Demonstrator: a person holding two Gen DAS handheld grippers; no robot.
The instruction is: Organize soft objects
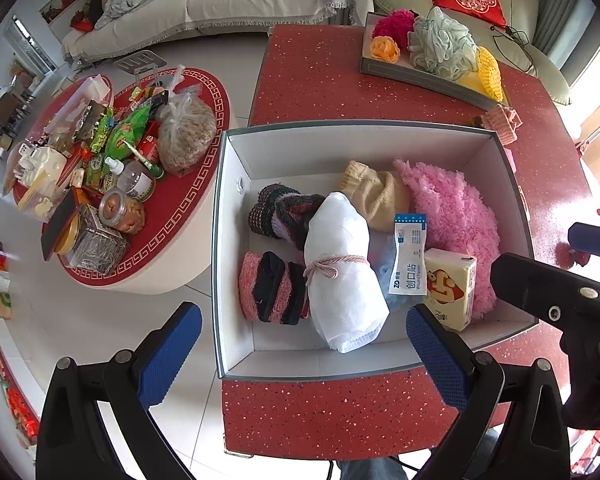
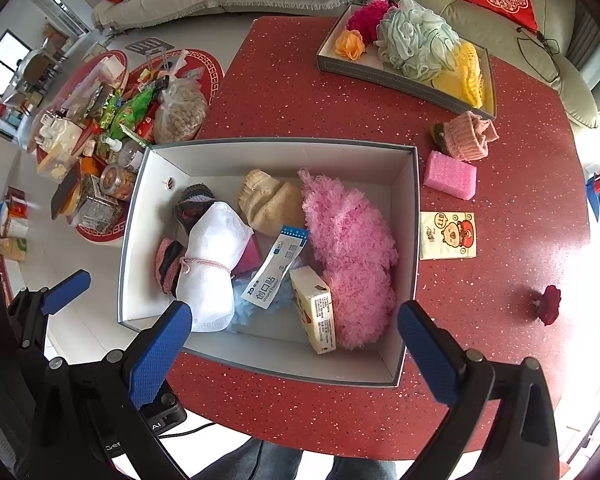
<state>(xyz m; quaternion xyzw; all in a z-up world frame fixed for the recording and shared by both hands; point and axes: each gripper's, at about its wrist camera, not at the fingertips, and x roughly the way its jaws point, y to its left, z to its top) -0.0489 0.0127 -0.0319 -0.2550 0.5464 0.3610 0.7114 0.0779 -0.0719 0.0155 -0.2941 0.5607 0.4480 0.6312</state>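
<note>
Hovering above the box (image 2: 412, 240) on the red table (image 2: 520, 240), the left gripper (image 1: 304, 354) and right gripper (image 2: 296, 352) both hang with jaws spread wide, holding nothing. Inside the box lie a white bundle (image 2: 214, 264), pink fluff (image 2: 348, 256) and a tissue pack (image 2: 316, 314). A pink sponge (image 2: 450, 175) and a second tissue pack (image 2: 448, 235) sit on the table just right of the box, and a tray (image 2: 400, 76) stands farther back

Both fisheye views look steeply down along blue fingers onto the red counter (image 2: 284, 92), from close above its near edge. The left wrist view sits further left, taking in more floor; the right wrist view shows more counter to the right. Both share the open grey box (image 1: 236, 160) (image 2: 410, 208).
</note>
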